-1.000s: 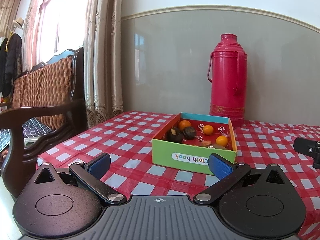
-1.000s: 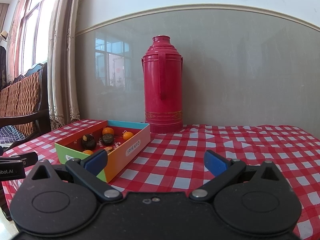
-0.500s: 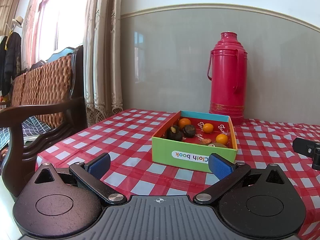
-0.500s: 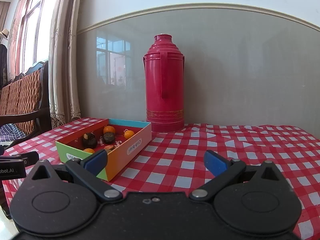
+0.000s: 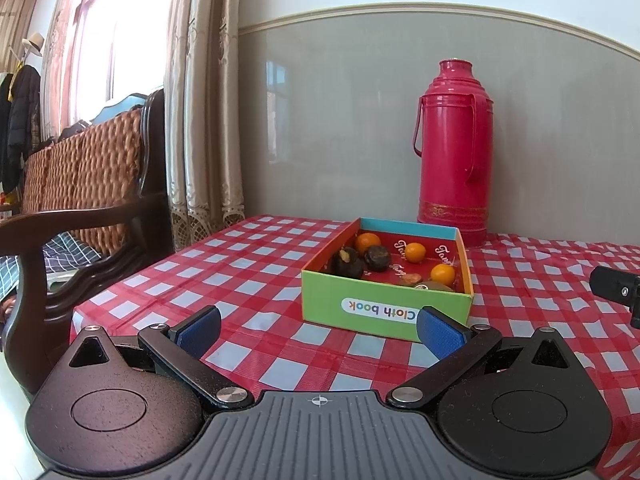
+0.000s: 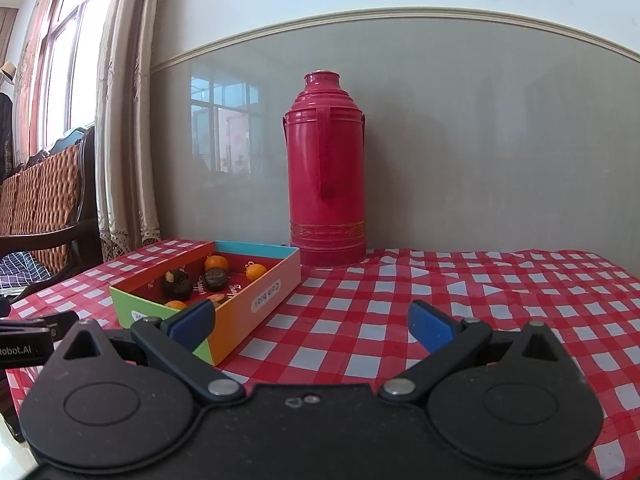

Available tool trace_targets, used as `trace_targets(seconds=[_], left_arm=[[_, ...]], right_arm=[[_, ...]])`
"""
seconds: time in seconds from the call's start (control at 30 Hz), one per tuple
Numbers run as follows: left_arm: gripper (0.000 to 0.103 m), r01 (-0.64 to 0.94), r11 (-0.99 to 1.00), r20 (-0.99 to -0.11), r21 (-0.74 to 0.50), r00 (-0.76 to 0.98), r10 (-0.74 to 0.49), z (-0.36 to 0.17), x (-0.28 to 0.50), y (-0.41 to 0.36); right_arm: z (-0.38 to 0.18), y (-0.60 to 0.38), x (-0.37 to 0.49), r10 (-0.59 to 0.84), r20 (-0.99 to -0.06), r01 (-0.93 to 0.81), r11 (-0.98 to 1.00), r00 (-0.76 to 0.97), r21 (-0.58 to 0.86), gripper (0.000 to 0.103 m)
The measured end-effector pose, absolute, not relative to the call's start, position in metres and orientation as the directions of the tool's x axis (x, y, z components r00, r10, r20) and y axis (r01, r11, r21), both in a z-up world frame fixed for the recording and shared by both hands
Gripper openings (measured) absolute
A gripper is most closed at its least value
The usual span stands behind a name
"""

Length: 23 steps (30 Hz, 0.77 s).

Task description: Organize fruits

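Both the left gripper (image 5: pixel 318 330) and right gripper (image 6: pixel 312 322) gape wide, empty. The oranges (image 5: pixel 415 252) in the box (image 5: pixel 384 312) look small, probably soft; pinch gently across the middle.

Red-white checked tablecloth (image 5: pixel 256 264), crimson thermos (image 5: pixel 454 152), green-fronted box (image 5: pixel 384 308)

daylight frm window (image 5: pixel 92 52) L, blown out | wall glare | fisheye edges | sharp

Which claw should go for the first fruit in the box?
Probably left. The left claw is open and faces the box head-on; the right claw, also open, has it off to its left.
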<state>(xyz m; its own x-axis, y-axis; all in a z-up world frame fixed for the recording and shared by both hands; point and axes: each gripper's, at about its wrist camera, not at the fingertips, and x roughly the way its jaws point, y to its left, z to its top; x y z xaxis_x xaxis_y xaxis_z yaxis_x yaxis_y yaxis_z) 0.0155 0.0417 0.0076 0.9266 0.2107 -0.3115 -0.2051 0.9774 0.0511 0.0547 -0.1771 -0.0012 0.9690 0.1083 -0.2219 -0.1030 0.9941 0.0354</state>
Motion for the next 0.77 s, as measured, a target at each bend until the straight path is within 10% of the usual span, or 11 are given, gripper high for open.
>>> trace_targets(seconds=[0.77], left_arm=[[0.103, -0.171, 0.984, -0.308, 0.055, 0.934, 0.180, 0.0064, 0.0182, 0.0426]], right_arm=[[-0.0019, -0.1738, 0.0559, 0.109, -0.229, -0.106, 0.994, 0.967, 0.028, 0.097]])
